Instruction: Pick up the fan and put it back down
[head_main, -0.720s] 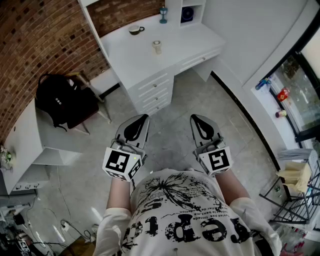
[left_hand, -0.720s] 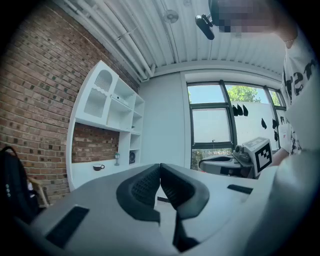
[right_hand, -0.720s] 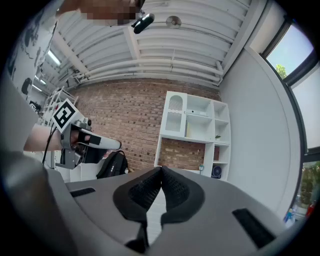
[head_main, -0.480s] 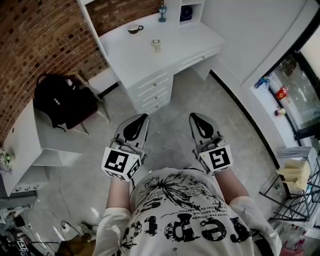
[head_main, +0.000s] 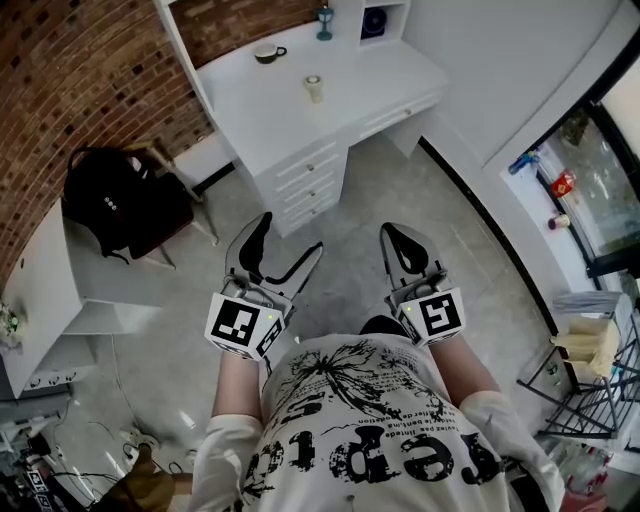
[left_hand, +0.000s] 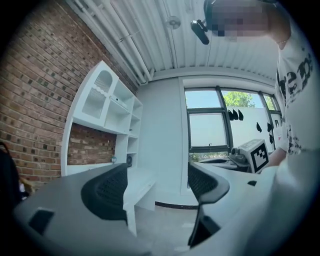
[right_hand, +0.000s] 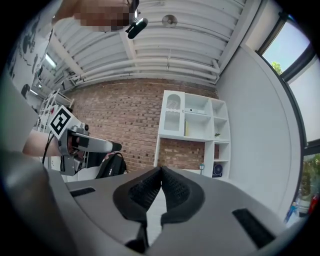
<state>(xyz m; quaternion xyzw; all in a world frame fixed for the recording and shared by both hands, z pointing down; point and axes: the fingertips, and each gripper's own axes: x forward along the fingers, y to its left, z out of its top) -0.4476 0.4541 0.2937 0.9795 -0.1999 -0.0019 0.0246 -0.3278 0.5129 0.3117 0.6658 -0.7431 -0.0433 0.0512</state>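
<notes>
standing well short of the desk (head_main: 300, 120), i hold the left gripper (head_main: 288, 238) spread wide and empty and the right gripper (head_main: 397, 240) pinched together on nothing; next, reaching the fan (head_main: 373, 22) in its shelf cubby.

Shows left gripper (left_hand: 157, 186), jaws spread wide, pads touching nothing. Frames white desk (left_hand: 141, 184) in the gap, well beyond the jaws. Lists brick wall (left_hand: 35, 100) at left, white shelf unit (left_hand: 107, 107) against it, small dark fan (left_hand: 129, 160) in a low compartment, window (left_hand: 220, 125) at right
</notes>
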